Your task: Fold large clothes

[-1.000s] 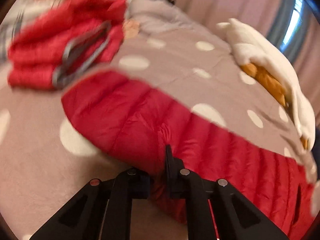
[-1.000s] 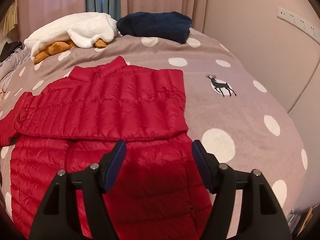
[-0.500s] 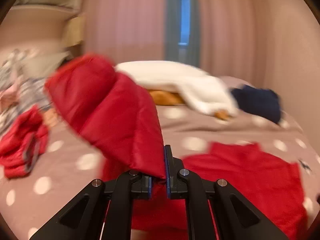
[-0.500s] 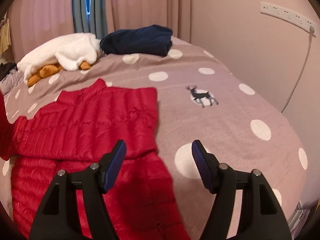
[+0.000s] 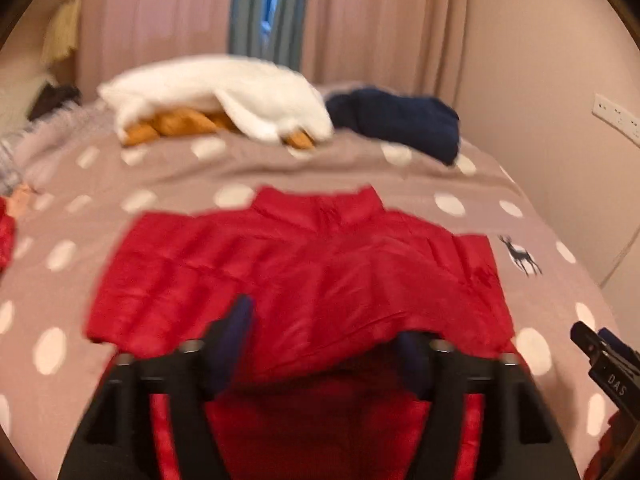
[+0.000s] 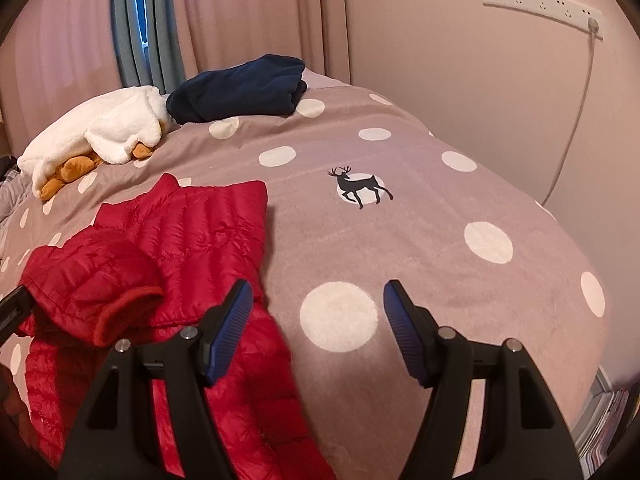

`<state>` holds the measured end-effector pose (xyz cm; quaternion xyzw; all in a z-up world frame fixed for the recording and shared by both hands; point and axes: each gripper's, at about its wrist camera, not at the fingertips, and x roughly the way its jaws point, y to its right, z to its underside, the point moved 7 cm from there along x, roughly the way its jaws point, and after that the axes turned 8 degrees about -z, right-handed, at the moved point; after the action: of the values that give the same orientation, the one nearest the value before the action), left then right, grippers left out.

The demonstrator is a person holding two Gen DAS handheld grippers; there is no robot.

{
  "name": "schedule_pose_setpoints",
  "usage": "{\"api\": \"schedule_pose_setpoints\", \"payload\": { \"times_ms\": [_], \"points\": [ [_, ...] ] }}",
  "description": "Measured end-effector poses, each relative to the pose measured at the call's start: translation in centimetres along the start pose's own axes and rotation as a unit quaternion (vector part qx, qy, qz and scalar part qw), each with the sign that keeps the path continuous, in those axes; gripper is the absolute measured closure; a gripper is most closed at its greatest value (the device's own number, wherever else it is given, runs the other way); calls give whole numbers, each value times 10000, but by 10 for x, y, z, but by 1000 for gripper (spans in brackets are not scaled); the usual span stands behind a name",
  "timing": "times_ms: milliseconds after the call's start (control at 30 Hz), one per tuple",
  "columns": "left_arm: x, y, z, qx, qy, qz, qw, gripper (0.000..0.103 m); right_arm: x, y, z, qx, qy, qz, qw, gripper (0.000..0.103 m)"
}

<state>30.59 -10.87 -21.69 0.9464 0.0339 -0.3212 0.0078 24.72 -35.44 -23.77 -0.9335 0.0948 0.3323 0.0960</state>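
Centrally on the bed [image 6: 420, 240], a red down jacket [image 5: 304, 280] lies flat on the taupe cover with white dots, its collar toward the curtains and both sleeves folded across the chest. In the right wrist view, the upper sleeve [image 6: 92, 284] ends in a cuff that rests on the jacket's front, just left of the near blue pad.

Left hand-held gripper [image 5: 324, 344]: its jaws are opening, spread over the jacket's lower chest; the fabric lies under and between the pads, and neither pad presses on it. This view is blurred.

Right hand-held gripper [image 6: 318, 320]: jaws spread wide and empty, above the jacket's right edge and a white dot of the cover. Its left finger [image 6: 226, 328] overlaps the red fabric in the view; whether it touches cannot be told. Its tip also shows at the right edge of the left wrist view.

Background, at the head of the bed: a white fleece garment [image 6: 96, 132] lying over something orange [image 6: 72, 170], and a folded navy garment [image 6: 240, 88] just beside it. A black deer print [image 6: 358, 186] marks the cover right of the jacket. A white socket strip [image 6: 542, 4] runs along the wall, with one cable hanging down.
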Motion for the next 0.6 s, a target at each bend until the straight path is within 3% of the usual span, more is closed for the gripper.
{"api": "schedule_pose_setpoints", "payload": {
  "times_ms": [100, 200, 300, 433, 567, 600],
  "points": [
    [-14, -11, -10, 220, 345, -293, 9987, 32, 0, -11, 1, 24, -38, -149, 9999, 31],
    [-20, -21, -10, 315, 486, -374, 9976, 32, 3, -30, 1, -66, -81, -280, 9996, 20],
    [-18, -45, -5, 144, 427, -566, 9974, 32, 10, -59, 2, -230, -134, -458, 9986, 17],
    [-17, -82, 4, -284, 204, -494, 9982, 32, 24, -98, 6, -323, -312, -780, 9959, 14],
    [-14, -116, 4, -496, 174, -893, 9946, 32, 34, -137, 9, -350, -420, -1085, 9926, 14],
    [-17, -124, 4, -667, 134, -739, 9949, 32, 35, -146, 9, -364, -404, -1168, 9917, 14]
  ]
}}
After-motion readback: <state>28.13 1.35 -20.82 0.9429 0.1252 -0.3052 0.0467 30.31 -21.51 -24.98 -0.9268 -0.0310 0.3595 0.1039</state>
